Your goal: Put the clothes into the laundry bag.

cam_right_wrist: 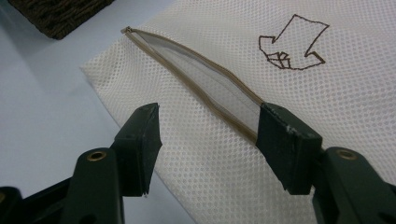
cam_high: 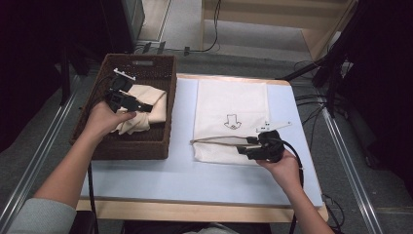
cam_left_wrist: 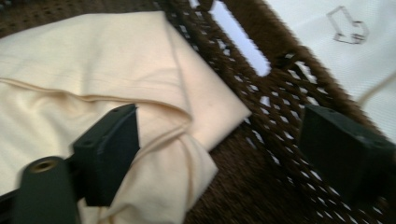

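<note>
Under the left hand-held gripper (cam_left_wrist: 219,144), jaws apart, a folded cream cloth (cam_left_wrist: 93,79) lies in the brown woven basket (cam_left_wrist: 261,186). The right hand-held gripper (cam_right_wrist: 210,140), jaws apart, straddles the white mesh bag's (cam_right_wrist: 243,177) open zip.

A lab or test room is suggested. A table (cam_high: 146,187) with a pale blue top is set on a grey floor (cam_high: 29,161) between metal rails (cam_high: 350,170). Loose cables (cam_high: 311,105) are seen past its far right corner, beside a dark stand (cam_high: 336,63).
</note>
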